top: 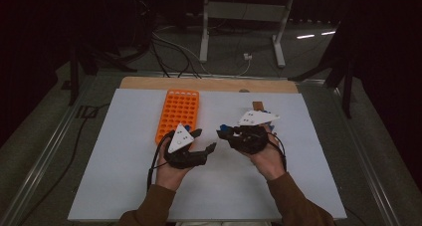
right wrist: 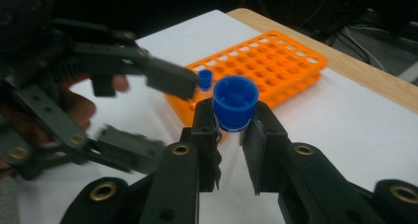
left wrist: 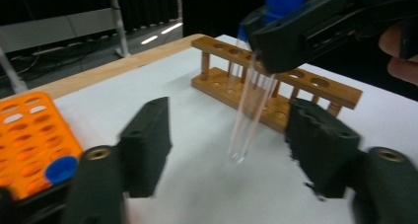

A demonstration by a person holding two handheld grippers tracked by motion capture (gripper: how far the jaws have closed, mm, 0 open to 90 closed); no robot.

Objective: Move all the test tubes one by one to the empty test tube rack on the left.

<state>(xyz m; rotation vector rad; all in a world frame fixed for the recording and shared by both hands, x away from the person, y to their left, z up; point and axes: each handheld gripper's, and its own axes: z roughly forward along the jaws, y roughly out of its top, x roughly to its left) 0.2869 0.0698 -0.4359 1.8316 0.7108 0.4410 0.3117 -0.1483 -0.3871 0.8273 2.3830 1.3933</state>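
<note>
The clear test tube (left wrist: 249, 110) with its blue cap (right wrist: 235, 103) hangs above the white table (top: 119, 186), clamped near its top by the right gripper (right wrist: 231, 130); the left gripper (left wrist: 231, 150) stands half open around its lower end, pads apart from the glass; close gently and squarely, since thin glass slips or cracks

A pale wooden table (top: 149, 81) carries a white rectangular sheet (top: 124, 181) covering nearly all of it. At about eleven o'clock on the sheet lies an orange plastic tube rack (top: 180, 109); at one o'clock stands a brown wooden tube rack (left wrist: 315, 83).
</note>
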